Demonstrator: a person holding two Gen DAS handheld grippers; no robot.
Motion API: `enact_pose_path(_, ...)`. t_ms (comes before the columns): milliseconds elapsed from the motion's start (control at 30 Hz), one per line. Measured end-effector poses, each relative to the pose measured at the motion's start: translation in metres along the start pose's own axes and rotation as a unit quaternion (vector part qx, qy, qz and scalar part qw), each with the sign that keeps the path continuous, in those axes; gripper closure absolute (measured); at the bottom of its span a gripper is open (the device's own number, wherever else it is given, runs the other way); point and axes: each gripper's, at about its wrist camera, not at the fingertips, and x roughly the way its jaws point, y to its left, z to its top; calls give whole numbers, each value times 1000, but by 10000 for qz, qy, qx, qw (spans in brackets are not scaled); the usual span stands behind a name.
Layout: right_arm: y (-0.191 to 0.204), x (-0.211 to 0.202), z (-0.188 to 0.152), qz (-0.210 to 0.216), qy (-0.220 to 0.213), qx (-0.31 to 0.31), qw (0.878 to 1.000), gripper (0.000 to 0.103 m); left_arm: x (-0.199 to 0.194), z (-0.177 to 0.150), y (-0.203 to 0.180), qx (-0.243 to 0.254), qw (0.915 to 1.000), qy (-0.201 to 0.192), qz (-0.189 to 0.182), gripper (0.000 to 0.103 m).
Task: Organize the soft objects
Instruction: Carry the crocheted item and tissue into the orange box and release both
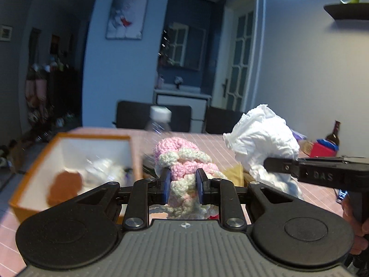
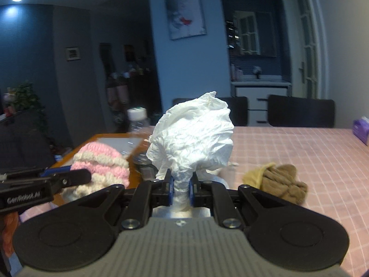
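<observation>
My left gripper [image 1: 183, 180] is shut on a pink and cream crocheted piece [image 1: 184, 159], held above the pink checked tablecloth [image 1: 318, 198]. The same crocheted piece [image 2: 101, 164] shows at the left of the right wrist view. My right gripper [image 2: 181, 183] is shut on a crumpled white tissue wad [image 2: 193, 136], raised off the table; that tissue wad [image 1: 263, 138] also appears right of centre in the left wrist view. An orange box with a white inside [image 1: 30, 180] stands at the left and holds a brown soft item [image 1: 66, 184] and white soft items [image 1: 103, 170].
A clear bottle with a white cap [image 1: 159, 120] stands behind the box. A brown and tan soft heap [image 2: 281, 180] lies on the cloth at the right. Dark chairs [image 2: 299, 110] line the far edge. A purple tissue pack [image 2: 361, 129], a red box [image 1: 322, 149] and a dark bottle [image 1: 334, 133] sit far right.
</observation>
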Motion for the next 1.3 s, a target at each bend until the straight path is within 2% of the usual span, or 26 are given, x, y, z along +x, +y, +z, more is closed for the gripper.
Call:
enact_pose_path(200, 51, 20, 20, 876, 10, -293, 9957, 93, -15, 21, 39, 38, 9986, -167, 510, 78)
enact_pose_path(300, 79, 41, 28, 1220, 110, -450, 9914, 93, -9, 30, 57, 80, 9973, -74, 731, 78)
enact_pose_path(500, 120, 102, 44, 1643, 616, -738, 9817, 93, 22, 42, 86, 130, 9937, 627, 924, 78)
enact_pose_path(600, 134, 137, 50, 1799, 1046, -834, 9746, 93, 38, 40, 104, 107, 9893, 1105, 950, 78)
enact_pose_path(733, 145, 184, 52, 1843, 1667, -1066, 9627, 93, 61, 34, 114, 456, 9779, 1774, 1008, 78)
enact_pose_path(900, 151, 237, 45, 1634, 2324, -1245, 9507, 93, 85, 29, 127, 964, 9584, 2454, 1096, 77)
enact_pose_path(1067, 165, 267, 35, 1478, 2770, -1716, 9338, 92, 107, 15, 124, 1501, 9370, 2971, 1055, 77)
enact_pose_path(1300, 168, 288, 15, 1516, 3403, -1969, 9069, 85, 119, 1, 129, 1759, 9195, 3338, 1100, 76)
